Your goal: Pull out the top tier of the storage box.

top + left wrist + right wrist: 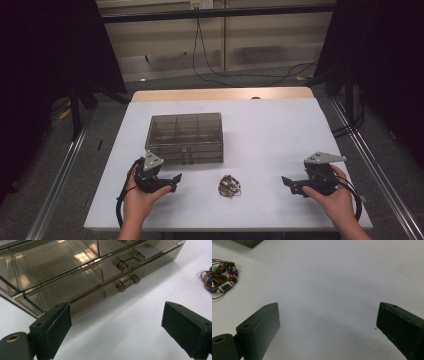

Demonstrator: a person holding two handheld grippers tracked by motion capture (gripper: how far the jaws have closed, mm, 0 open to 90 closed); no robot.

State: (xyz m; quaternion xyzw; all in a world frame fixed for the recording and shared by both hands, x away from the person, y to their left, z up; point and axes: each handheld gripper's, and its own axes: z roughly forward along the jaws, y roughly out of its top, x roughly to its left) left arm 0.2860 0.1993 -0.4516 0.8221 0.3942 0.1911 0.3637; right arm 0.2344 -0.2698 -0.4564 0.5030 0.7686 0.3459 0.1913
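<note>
A white-topped table (280,130) stands in a dim room, cables trailing on the floor beyond it. Nothing looks started yet: your left gripper (176,179) and right gripper (286,181) both rest low with jaws spread wide and empty. The beaded bracelet (229,186) lies loose between them, at six o'clock from the smoked drawer box (185,137), whose drawers sit shut. Judging by this, opening a drawer, picking up and stowing all remain.

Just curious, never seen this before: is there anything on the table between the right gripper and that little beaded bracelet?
No. In the high view only bare white table separates the right gripper from the beaded bracelet.
</note>
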